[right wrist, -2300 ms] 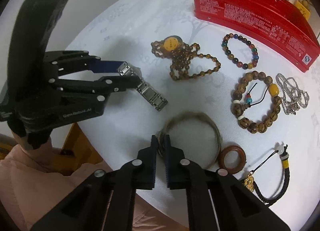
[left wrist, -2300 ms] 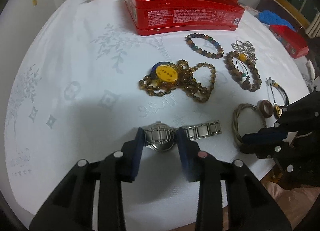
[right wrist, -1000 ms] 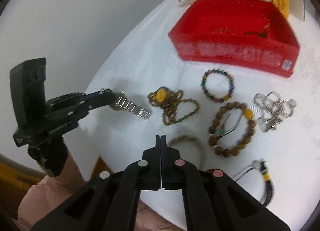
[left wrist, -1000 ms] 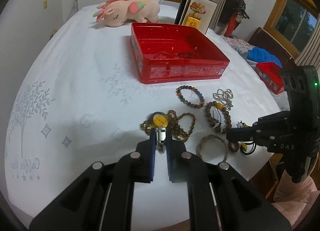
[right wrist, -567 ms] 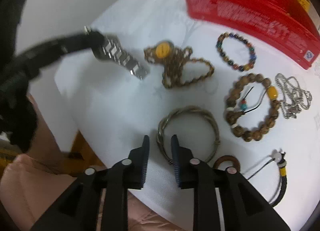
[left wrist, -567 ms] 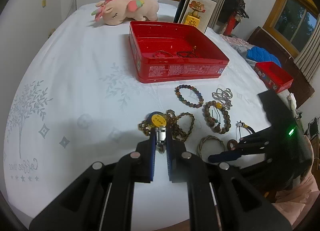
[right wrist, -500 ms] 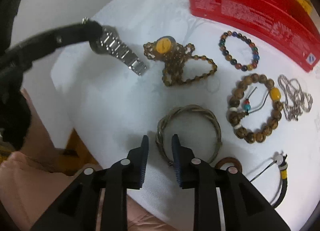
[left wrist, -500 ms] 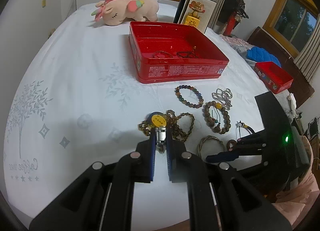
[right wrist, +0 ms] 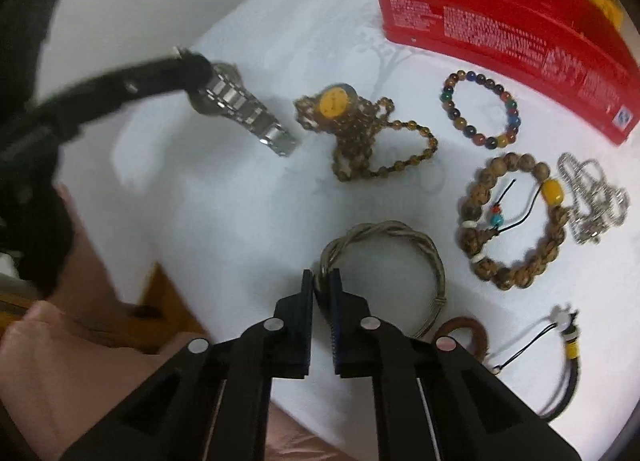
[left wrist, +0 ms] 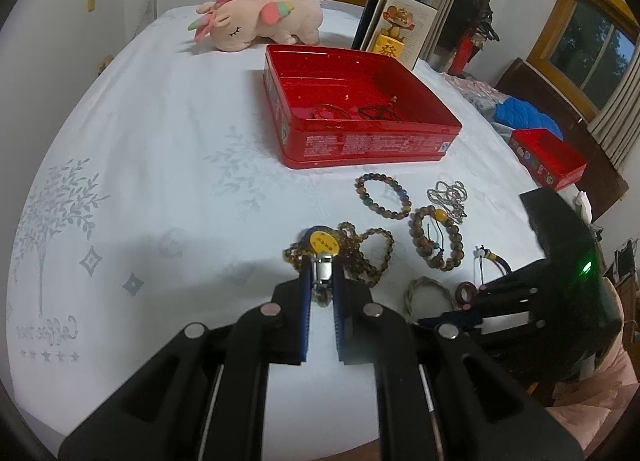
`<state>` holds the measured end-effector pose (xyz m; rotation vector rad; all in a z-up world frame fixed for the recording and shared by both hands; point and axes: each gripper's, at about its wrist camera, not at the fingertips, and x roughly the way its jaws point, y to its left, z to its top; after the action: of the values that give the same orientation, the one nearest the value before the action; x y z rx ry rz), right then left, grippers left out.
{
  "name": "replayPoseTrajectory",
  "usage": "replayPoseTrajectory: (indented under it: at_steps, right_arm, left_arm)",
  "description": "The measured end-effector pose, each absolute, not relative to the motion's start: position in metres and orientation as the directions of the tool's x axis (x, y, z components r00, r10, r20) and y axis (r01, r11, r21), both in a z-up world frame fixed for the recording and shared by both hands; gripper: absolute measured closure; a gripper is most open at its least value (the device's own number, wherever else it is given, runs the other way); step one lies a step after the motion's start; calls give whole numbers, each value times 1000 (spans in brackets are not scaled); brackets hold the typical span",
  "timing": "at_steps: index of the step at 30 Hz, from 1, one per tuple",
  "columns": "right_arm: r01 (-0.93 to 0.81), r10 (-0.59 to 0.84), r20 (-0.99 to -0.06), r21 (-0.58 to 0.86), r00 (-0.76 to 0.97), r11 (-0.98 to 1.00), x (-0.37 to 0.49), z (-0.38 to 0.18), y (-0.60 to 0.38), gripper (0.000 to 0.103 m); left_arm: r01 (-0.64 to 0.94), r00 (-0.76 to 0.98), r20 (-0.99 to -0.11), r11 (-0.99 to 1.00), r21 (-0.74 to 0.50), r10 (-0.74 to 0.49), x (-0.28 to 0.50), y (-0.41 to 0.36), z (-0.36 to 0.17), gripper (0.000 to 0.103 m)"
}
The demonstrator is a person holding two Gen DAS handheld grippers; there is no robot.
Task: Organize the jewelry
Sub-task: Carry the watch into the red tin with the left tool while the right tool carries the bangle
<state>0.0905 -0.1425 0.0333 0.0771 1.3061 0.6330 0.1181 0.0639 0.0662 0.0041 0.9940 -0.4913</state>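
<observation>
Right hand-held gripper point(right wrist: 322, 285) has dropped from above the worktop onto the twisted wire bangle point(right wrist: 384, 257), and its jaws, apart a moment back, have pinched in on the near-left rim.

Left wrist view: left hand-held gripper point(left wrist: 322, 281) is clamped on the steel watch point(left wrist: 322, 271), held clear of the white worktop point(left wrist: 160, 181) with the case between the pads. Red tin point(left wrist: 360, 129) sits at 12 o'clock from it, open, a couple of pieces already inside. Amber bead necklace point(left wrist: 352, 249) lies just beyond the watch. Bangle is at 3 o'clock, beside the right gripper's body.

Right wrist view: right jaws are closing on the bangle at about its 8 o'clock; the wire sits between the pads, which look to be pressing it. Watch strap hangs at 10 o'clock from the left gripper. Wooden bead bracelet point(right wrist: 516, 221) at 2 o'clock, multicolour bead bracelet point(right wrist: 482, 109) at 1, tin beyond.

Handling, my read: bangle is light, stiff, thin and slick, so it may pivot in the pads; grip across the twisted rim, squarely. Watch is heavier, the linked strap floppy; holding the case is right.
</observation>
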Motion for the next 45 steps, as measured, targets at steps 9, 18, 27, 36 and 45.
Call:
replayPoseTrajectory:
  at_steps: [9,18,27,36,45]
  right_arm:
    - [-331,646,-726,566,236,755,103,69,-193,96]
    - [-297,647,-657,576,387,762,126,114,-236,96]
    - [-250,585,-684,532,436,809,162,135,-268,96]
    - [-221,523,-711,479,469,850,218,138,-270,96]
    - [-153,472,-765,454,438,878,290,105,-274,96]
  left_arm:
    - [414,441,-798,882,-224,-410,123,57,70,95]
    - [461,463,-774,863,-206,-432,137,33,96,95]
    - [484,453,-769,849,-213,-451,182,0,118,95]
    - [491,466,-749,842,-224,-471,232,-24,139,95]
    - [476,441,-767,846,-241,-466,298,-52,123,95]
